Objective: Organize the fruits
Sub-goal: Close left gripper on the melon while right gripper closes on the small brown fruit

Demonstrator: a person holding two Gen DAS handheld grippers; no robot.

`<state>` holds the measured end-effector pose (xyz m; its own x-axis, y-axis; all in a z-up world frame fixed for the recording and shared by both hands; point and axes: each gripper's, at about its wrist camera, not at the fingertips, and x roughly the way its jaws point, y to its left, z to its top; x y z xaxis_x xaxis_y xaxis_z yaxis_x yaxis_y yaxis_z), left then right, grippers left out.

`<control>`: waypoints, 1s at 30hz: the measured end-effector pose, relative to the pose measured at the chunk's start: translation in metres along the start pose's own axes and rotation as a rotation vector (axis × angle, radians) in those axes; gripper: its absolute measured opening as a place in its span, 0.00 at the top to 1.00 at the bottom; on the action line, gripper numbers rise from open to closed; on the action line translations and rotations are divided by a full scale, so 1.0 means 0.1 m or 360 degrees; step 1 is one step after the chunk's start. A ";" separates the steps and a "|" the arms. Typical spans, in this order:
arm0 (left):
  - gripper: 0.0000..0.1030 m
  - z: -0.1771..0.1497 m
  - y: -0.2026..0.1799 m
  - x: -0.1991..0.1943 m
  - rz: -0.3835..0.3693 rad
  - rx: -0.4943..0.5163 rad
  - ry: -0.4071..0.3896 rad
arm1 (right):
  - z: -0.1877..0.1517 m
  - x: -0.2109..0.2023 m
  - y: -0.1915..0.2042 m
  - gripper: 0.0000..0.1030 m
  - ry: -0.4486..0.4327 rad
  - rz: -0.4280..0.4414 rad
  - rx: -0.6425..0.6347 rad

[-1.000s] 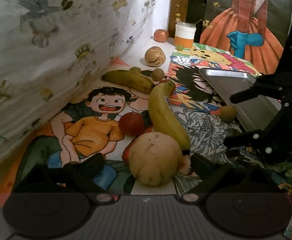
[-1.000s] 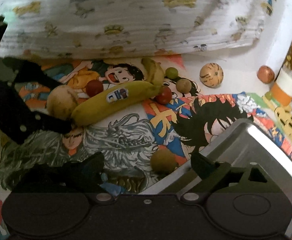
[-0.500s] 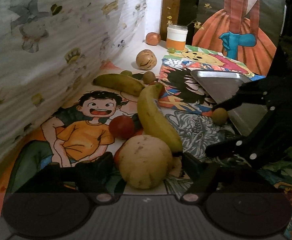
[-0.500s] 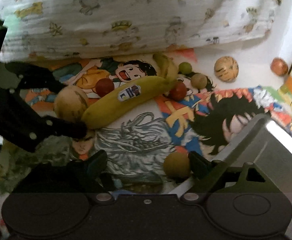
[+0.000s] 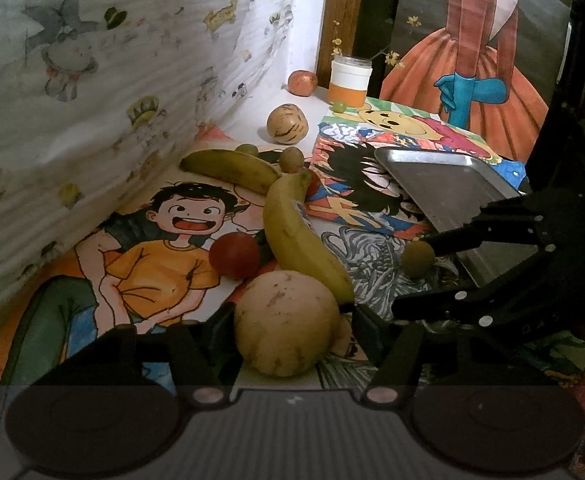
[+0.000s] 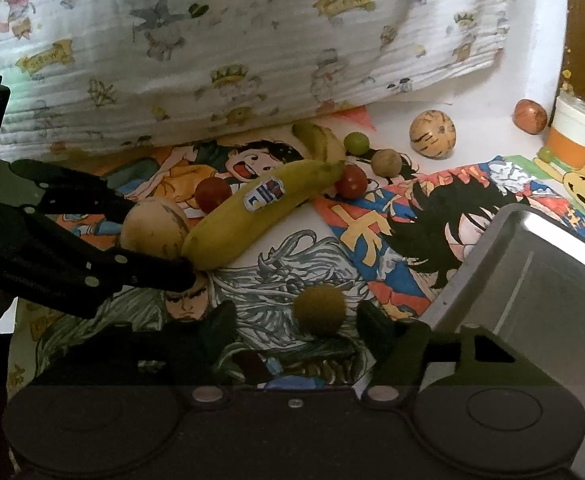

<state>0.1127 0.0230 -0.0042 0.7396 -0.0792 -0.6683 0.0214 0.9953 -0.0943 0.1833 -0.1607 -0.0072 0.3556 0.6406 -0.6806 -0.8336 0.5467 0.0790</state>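
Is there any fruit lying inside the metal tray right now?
No, the metal tray shows only bare surface, and the small brown fruit lies on the cloth beside it.

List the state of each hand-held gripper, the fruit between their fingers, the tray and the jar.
left hand-held gripper: open, straddling the melon.
pale melon: on the mat, not lifted.
right hand-held gripper: open.
small olive fruit: between the fingers, ungripped.
metal tray: holds no fruit in view.
jar: upright, lidded.
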 end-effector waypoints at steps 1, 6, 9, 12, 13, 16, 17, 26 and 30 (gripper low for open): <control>0.35 0.00 0.00 0.00 0.0001 -0.0003 0.0000 | 0.00 0.01 0.00 0.36 -0.0003 -0.0004 0.0003; 0.39 0.00 0.00 -0.01 0.0015 -0.0012 0.0001 | 0.01 0.02 0.00 0.43 -0.0020 -0.0037 0.0028; 0.40 -0.01 0.00 -0.03 0.0018 -0.0019 0.0001 | -0.02 -0.01 0.05 0.47 -0.0026 -0.0053 0.0035; 0.44 -0.01 0.01 -0.03 0.0023 -0.0020 0.0001 | -0.06 -0.03 0.10 0.50 -0.0041 -0.0074 0.0026; 0.44 -0.01 0.01 -0.03 0.0022 -0.0024 0.0001 | -0.06 -0.04 0.10 0.50 -0.0046 -0.0077 0.0030; 0.44 -0.01 0.01 -0.03 0.0024 -0.0025 0.0000 | -0.05 -0.03 0.10 0.57 -0.0055 -0.0092 0.0057; 0.44 -0.01 0.01 -0.02 0.0025 -0.0027 0.0000 | -0.05 -0.03 0.11 0.58 -0.0060 -0.0097 0.0059; 0.44 -0.01 0.01 -0.02 0.0038 -0.0040 -0.0003 | -0.08 -0.04 0.17 0.71 -0.0100 -0.0156 0.0109; 0.44 -0.03 -0.01 -0.04 0.0028 -0.0039 -0.0002 | -0.13 -0.10 0.22 0.71 -0.0107 -0.0151 0.0160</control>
<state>0.1078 0.0222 -0.0031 0.7408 -0.0614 -0.6689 -0.0082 0.9949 -0.1003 0.1561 -0.1617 -0.0082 0.4610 0.6165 -0.6383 -0.7498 0.6553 0.0915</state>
